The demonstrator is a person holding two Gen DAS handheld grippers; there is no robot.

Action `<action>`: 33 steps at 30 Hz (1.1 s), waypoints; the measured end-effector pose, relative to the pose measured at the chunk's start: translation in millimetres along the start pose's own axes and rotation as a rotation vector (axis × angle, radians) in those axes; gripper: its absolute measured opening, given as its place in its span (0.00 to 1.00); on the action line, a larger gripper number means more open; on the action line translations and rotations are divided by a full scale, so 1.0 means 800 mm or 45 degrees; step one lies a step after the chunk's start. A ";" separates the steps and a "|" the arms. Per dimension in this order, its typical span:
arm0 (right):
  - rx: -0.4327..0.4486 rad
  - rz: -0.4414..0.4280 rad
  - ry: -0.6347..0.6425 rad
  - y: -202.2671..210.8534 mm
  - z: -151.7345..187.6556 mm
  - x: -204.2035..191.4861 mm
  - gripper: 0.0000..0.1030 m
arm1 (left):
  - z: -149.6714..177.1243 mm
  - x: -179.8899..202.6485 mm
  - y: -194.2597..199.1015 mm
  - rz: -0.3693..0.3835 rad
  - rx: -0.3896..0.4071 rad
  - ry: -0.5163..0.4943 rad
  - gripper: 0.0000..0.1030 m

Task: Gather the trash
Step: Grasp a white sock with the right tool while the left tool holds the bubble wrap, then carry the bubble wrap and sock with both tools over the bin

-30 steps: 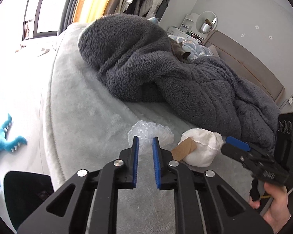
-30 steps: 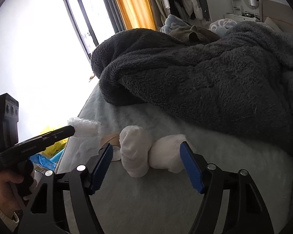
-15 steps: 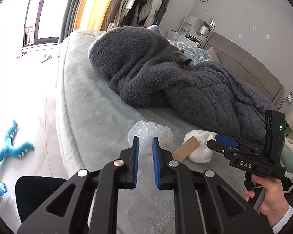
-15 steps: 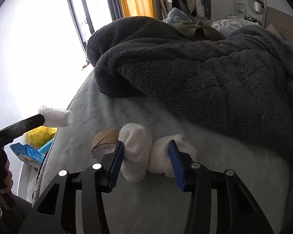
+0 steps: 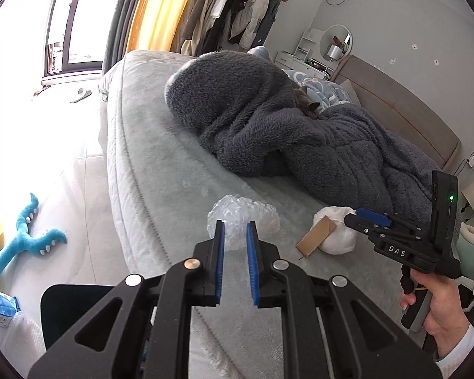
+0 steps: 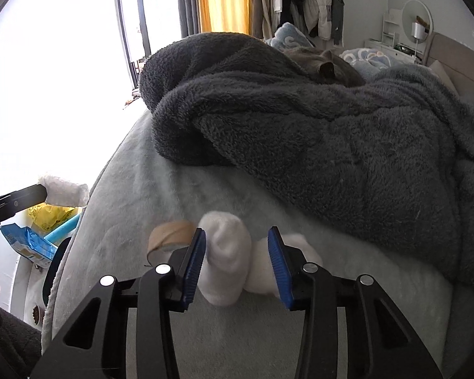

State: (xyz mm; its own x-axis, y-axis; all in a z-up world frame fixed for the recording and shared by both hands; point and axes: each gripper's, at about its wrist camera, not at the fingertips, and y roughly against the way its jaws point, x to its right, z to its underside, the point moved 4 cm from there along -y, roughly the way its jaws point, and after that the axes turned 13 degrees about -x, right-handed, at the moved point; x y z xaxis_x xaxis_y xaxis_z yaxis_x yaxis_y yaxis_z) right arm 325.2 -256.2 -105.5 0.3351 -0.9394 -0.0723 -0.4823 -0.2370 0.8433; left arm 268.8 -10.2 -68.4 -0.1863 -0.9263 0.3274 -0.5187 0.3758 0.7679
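Observation:
My left gripper is shut on a crumpled piece of clear bubble wrap and holds it in the air off the bed's edge; it also shows in the right wrist view. My right gripper has its jaws closed in around a white wad of tissue that lies on the grey bed cover. A brown cardboard tube lies just left of the wad. In the left wrist view the wad and the tube sit beside the right gripper.
A heaped dark grey fleece blanket covers the back of the bed, with a grey cat on it. On the floor at the left lie a blue toy, a blue packet and a yellow bag. A black bin stands below.
My left gripper has pulled back from the bed with the bubble wrap. My right gripper's jaws have narrowed from wide open to close around the white wad.

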 end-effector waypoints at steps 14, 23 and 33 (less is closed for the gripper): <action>0.013 0.080 -0.052 -0.013 -0.023 -0.015 0.10 | 0.010 -0.046 0.024 -0.063 -0.020 0.024 0.15; 0.208 0.209 -0.073 0.016 -0.048 -0.030 0.10 | 0.030 -0.087 0.026 -0.131 -0.110 0.055 0.15; 0.254 0.087 0.040 0.010 -0.064 -0.107 0.10 | 0.070 -0.133 0.009 -0.202 -0.269 0.086 0.15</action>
State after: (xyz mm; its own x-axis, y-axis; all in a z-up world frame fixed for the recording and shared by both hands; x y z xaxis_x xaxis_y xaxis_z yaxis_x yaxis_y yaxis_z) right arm 334.2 -165.3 -65.6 0.3195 -0.9476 0.0009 -0.6546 -0.2201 0.7232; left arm 238.1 89.8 -128.6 -0.0567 -0.9728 0.2247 -0.3503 0.2302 0.9079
